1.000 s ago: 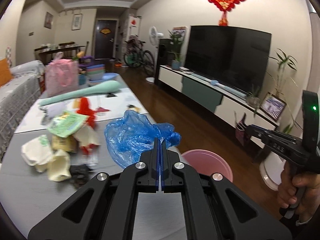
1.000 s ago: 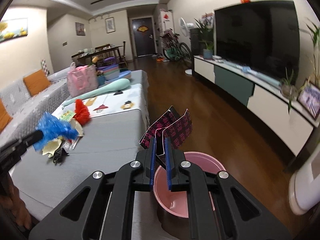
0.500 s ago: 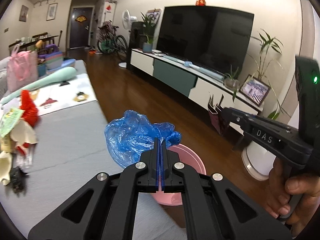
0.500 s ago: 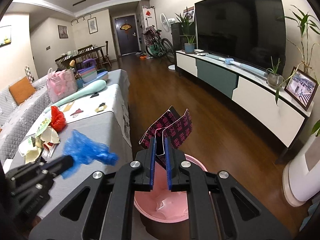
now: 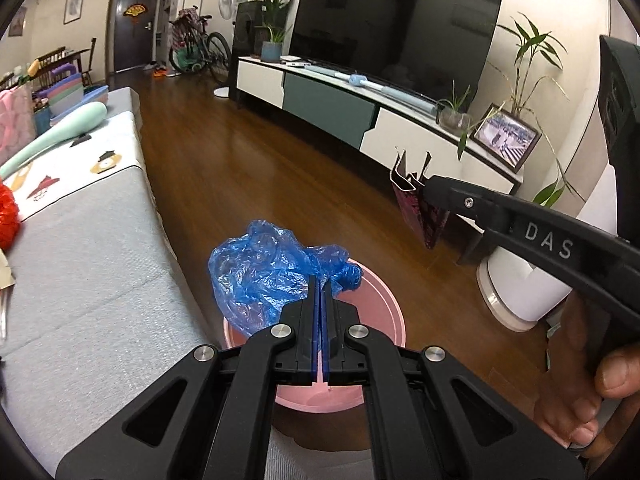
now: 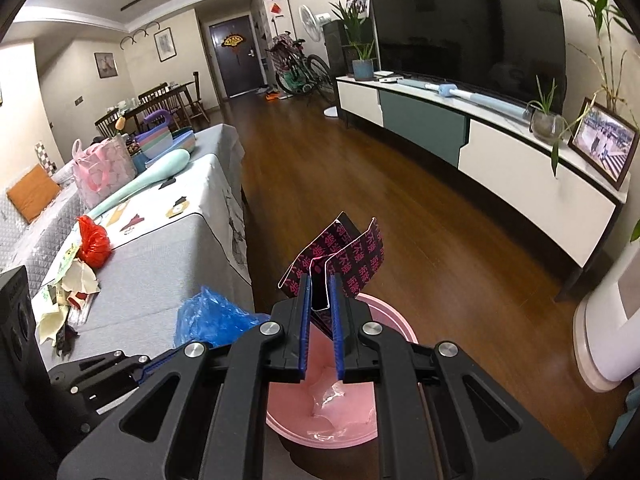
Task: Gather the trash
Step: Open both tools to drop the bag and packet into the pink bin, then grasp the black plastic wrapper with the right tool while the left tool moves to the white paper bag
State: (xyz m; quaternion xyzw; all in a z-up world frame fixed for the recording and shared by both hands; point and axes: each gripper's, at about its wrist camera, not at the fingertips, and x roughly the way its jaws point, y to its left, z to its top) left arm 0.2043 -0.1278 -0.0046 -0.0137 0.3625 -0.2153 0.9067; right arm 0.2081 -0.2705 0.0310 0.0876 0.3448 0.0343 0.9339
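Trash is mid-delivery: the left gripper (image 5: 320, 288), clamped tight on a crumpled blue plastic bag (image 5: 268, 276), and the right gripper (image 6: 320, 292), pinching a folded black-and-pink carton (image 6: 344, 256), hang over the round pink plastic bin (image 6: 396, 320). Neither piece is dropped yet, and a red bag (image 6: 94, 242) with paper scraps (image 6: 76, 280) lies on the grey-covered table (image 6: 160, 264).

Indoor light, medium-bright, warm, even; no hard shadows. Soft glare on wood floor (image 6: 400, 200) and faint reflections in dark TV (image 5: 396, 28). Strong fisheye bend w/ black vignette at corners. Centre sharp; near left table (image 5: 80, 280) edge slightly smeared.
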